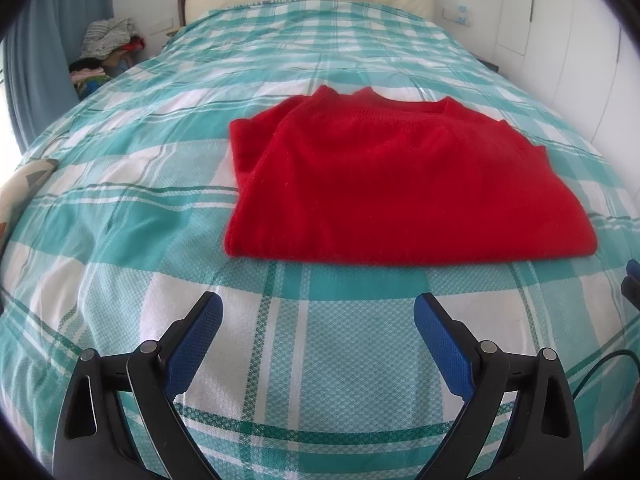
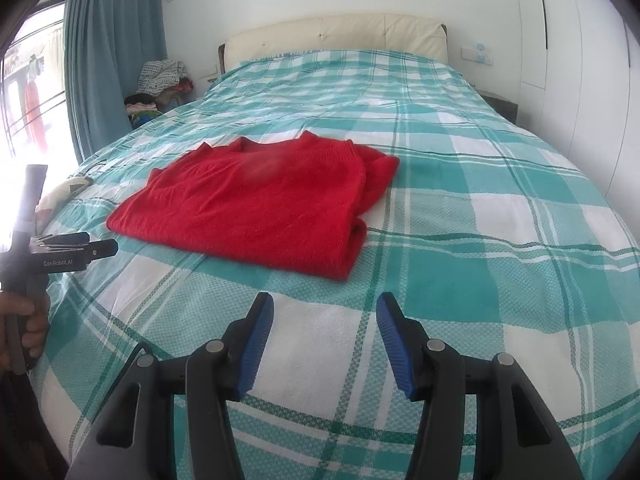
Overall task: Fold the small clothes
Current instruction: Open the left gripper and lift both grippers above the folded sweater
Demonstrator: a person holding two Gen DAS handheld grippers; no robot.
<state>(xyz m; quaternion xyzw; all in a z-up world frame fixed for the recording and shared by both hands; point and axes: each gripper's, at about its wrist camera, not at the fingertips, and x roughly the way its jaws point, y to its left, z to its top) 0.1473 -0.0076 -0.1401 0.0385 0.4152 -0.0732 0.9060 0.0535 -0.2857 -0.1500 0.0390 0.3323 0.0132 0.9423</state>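
Tongs [image 1: 318,308] [image 2: 326,308] empty, bases cropped

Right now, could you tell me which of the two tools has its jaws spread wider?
The left tool: its blue pads stand far apart over the teal checked bedspread, while the right tool shows a narrower gap.
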